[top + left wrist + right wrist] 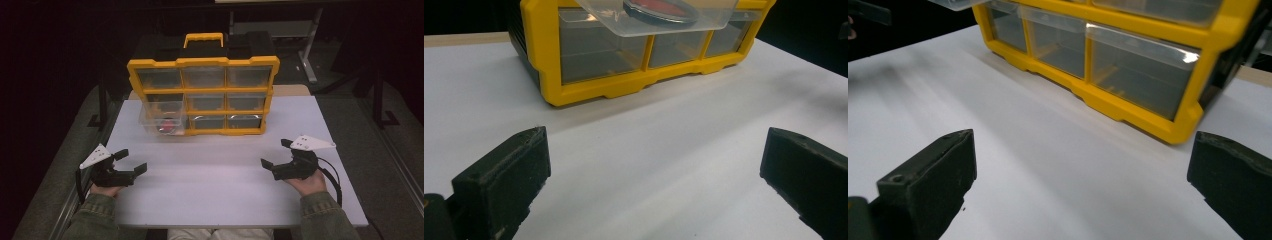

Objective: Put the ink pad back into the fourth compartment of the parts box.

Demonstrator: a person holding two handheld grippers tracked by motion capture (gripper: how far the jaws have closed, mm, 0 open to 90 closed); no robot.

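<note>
Currently both tongs, left (131, 162) and right (275, 153), rest spread and empty near the tabletop (210, 170) front corners, while the clear drawer (161, 119) holding a red disc (167, 125) juts from the yellow organizer (202, 95) at the far edge, likely ready for grabbing.

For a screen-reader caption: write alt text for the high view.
A yellow drawer organizer stands upright at the far side of a white table, its middle-left clear drawer pulled out with a red round object inside. Near the table's front edge, a person's hands hold the left gripper and right gripper, both open, holding nothing and apart from the organizer.
</note>
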